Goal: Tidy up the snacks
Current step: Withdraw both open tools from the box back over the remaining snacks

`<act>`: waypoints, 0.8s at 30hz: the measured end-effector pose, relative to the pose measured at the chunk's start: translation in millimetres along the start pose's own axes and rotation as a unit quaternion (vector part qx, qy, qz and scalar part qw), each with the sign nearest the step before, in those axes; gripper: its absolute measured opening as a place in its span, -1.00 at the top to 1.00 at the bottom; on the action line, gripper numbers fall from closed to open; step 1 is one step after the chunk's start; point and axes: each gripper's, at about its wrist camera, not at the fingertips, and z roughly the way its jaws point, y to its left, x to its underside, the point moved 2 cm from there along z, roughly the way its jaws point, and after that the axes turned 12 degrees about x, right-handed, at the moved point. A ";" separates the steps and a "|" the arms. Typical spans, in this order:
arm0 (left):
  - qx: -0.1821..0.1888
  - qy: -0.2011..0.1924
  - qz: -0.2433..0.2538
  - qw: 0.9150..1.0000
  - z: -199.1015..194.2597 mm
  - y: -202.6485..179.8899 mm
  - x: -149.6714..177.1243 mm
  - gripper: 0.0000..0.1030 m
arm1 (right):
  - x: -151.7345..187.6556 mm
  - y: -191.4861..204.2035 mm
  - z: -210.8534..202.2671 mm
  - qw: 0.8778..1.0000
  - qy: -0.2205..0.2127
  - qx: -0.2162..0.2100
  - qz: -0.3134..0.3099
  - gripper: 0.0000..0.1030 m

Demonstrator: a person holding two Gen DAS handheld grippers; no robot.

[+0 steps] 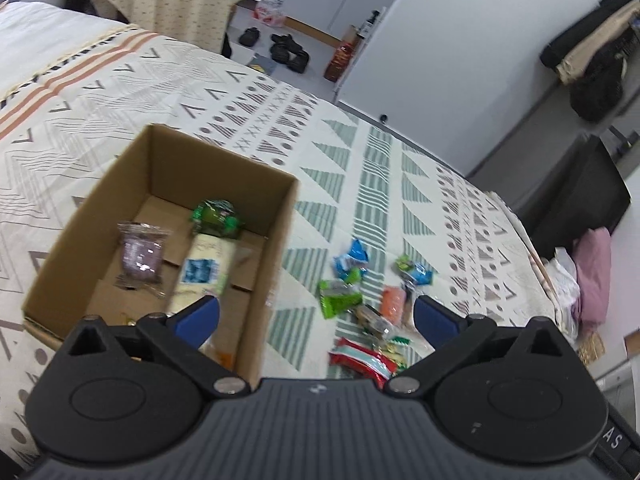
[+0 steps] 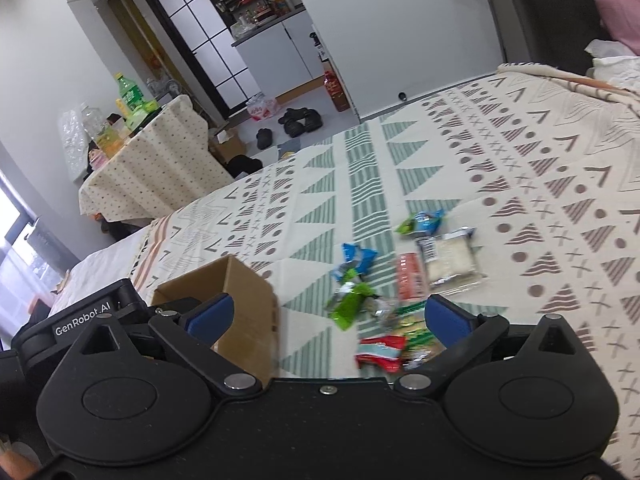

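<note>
Both claws – left claw (image 1: 316,316), right claw (image 2: 327,316) – gape empty | patterned bedspread (image 1: 400,168) | cardboard box (image 1: 280,240) | white wall (image 1: 500,40)

Box (image 1: 256,240) on bed (image 1: 360,152); loose snacks (image 1: 360,300) just right, 3 pkts (image 1: 192,256) inside.

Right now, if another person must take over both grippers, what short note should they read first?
Left gripper: open, holding nothing, above the near edge of the cardboard box.
Right gripper: open, holding nothing, above the loose snacks.
Both jaws have just been opening; nothing is between them.
Done: the box on the bed cover already holds a brown packet, a green packet and a long pale packet.
Left: beside the box lie the blue packet, lime green packet, orange packet, clear white packet, red packet and some more. Move these into the box.
</note>
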 end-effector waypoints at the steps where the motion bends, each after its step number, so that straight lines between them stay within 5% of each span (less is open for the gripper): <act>1: 0.001 0.002 0.003 1.000 1.9 -2.5 1.8 -0.99 | -0.2 -4.3 -1.4 1.000 -0.001 0.002 0.000 -1.00; 8: -0.012 -0.015 0.033 0.999 2.5 -21.8 11.5 -0.99 | -3.2 -33.5 -12.3 1.000 -0.007 0.011 -0.002 -1.00; 24: -0.023 0.015 0.069 0.997 29.9 -44.8 29.9 -0.99 | -0.8 -96.8 -13.8 1.000 -0.003 0.022 0.000 -1.00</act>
